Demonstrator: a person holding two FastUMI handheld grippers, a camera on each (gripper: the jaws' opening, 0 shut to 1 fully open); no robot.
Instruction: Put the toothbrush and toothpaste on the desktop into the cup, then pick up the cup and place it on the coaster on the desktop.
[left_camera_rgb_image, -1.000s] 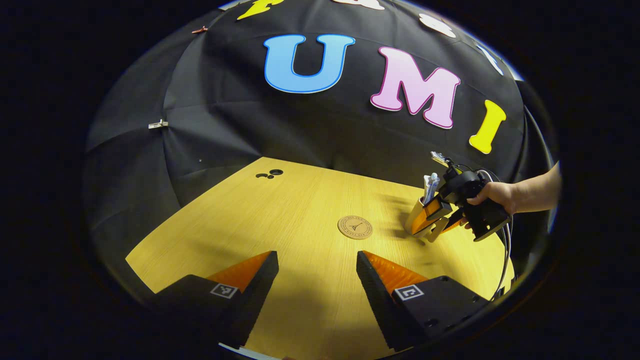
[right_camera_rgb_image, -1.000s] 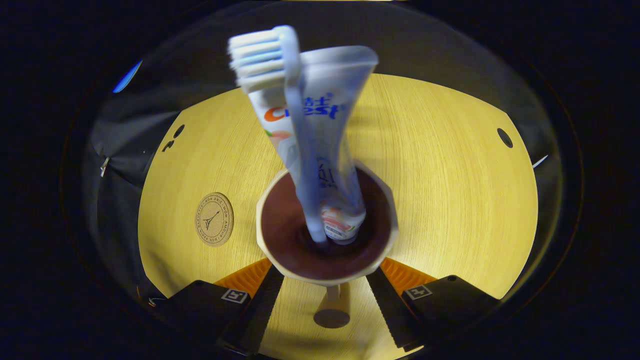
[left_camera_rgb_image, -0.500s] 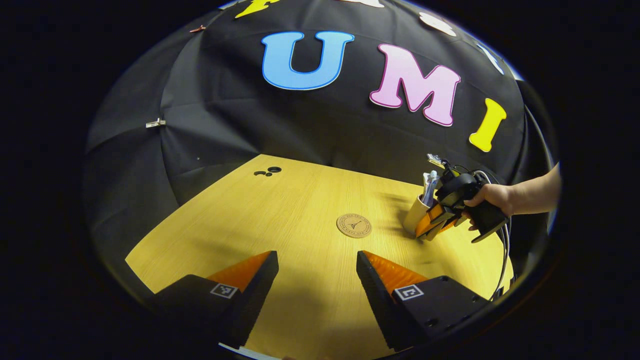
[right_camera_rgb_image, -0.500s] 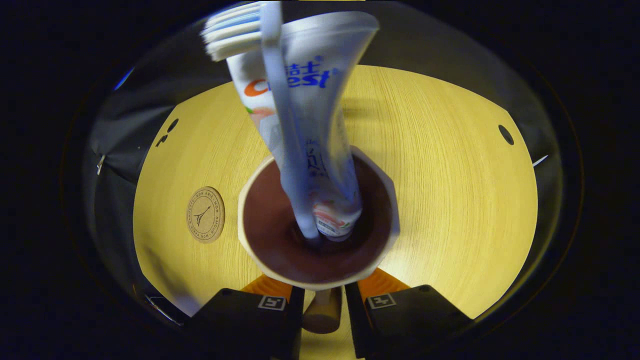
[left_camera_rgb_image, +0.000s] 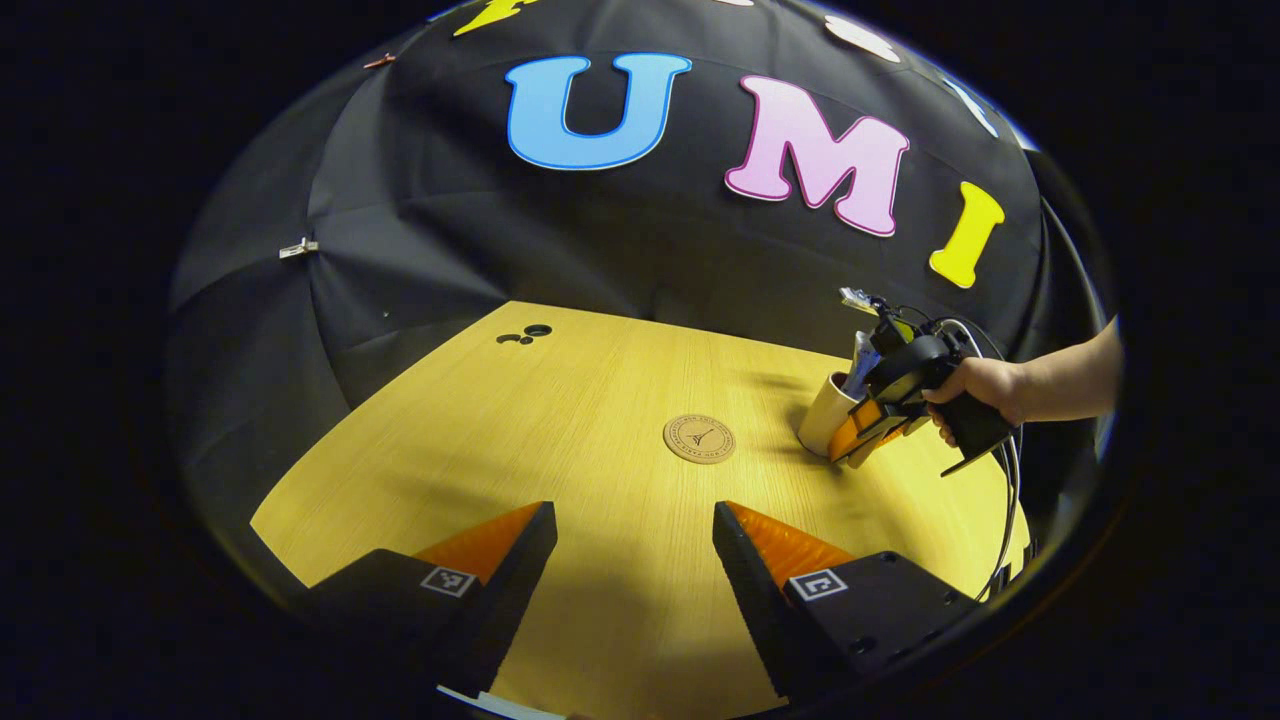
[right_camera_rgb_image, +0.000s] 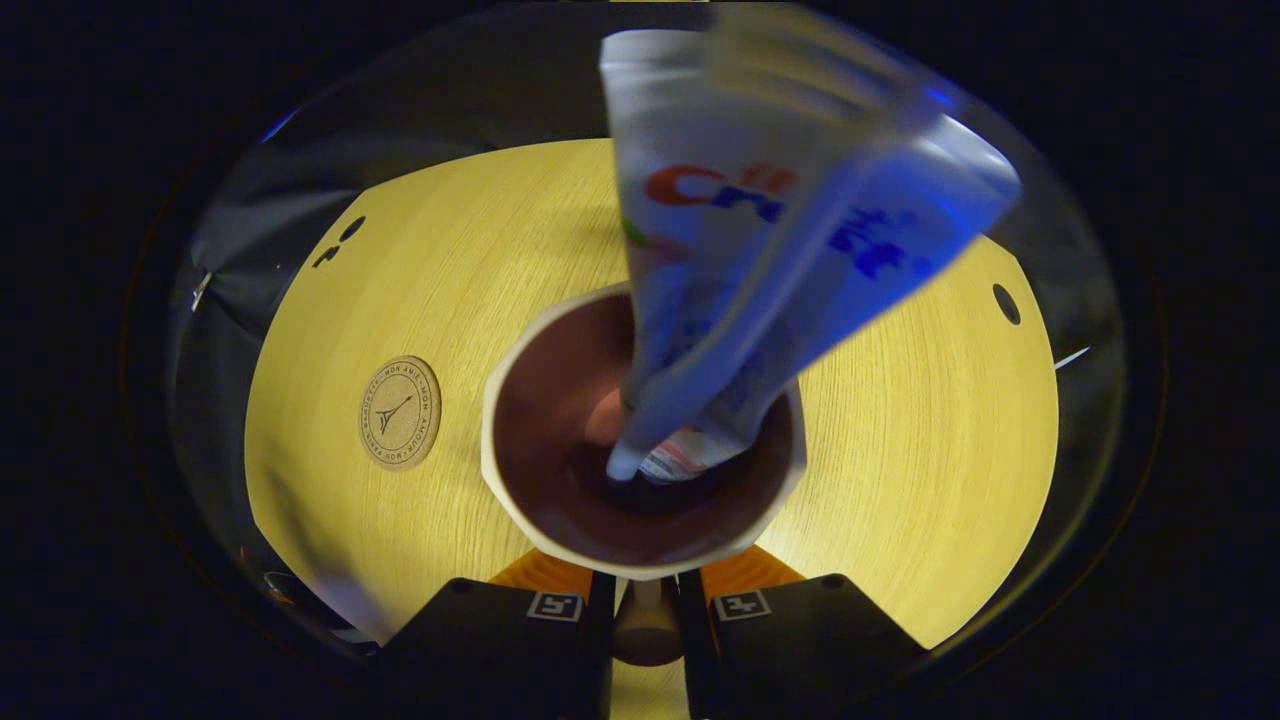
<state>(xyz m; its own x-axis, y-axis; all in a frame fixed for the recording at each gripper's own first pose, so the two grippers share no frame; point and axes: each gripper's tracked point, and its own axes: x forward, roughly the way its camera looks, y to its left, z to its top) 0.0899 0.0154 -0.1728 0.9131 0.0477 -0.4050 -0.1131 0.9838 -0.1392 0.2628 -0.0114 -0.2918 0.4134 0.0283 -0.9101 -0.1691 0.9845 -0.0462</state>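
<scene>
In the right gripper view, the right gripper (right_camera_rgb_image: 645, 610) is clenched on the handle (right_camera_rgb_image: 647, 628) of the cup (right_camera_rgb_image: 520, 400): both fingers press against the handle from either side, with the cup's body directly ahead of them. The cup is cream outside and dark brown inside, and its rim is faceted. Two things stand in it. The toothpaste (right_camera_rgb_image: 690, 230) sits with its cap end down on the cup's floor and its flat crimped end up, leaning toward the far right of the rim. The toothbrush (right_camera_rgb_image: 760, 300) has its handle end on the cup's floor beside the toothpaste and crosses in front of the tube; its head at the top is blurred. The round cork coaster (right_camera_rgb_image: 400, 412) lies flat on the wooden desktop (right_camera_rgb_image: 930, 420), to the left of the cup and apart from it.

In the left gripper view, the left gripper (left_camera_rgb_image: 635, 560) hangs over the near edge of the desktop (left_camera_rgb_image: 500, 440) with its fingers spread wide and nothing between them. Beyond it the coaster (left_camera_rgb_image: 699, 439) lies bare. Just right of the coaster is the cup (left_camera_rgb_image: 824, 427), with the toothpaste (left_camera_rgb_image: 860, 362) sticking up from it, and the right gripper (left_camera_rgb_image: 862, 437) held by a hand (left_camera_rgb_image: 975, 390). Whether the cup's base touches the desktop cannot be told.
</scene>
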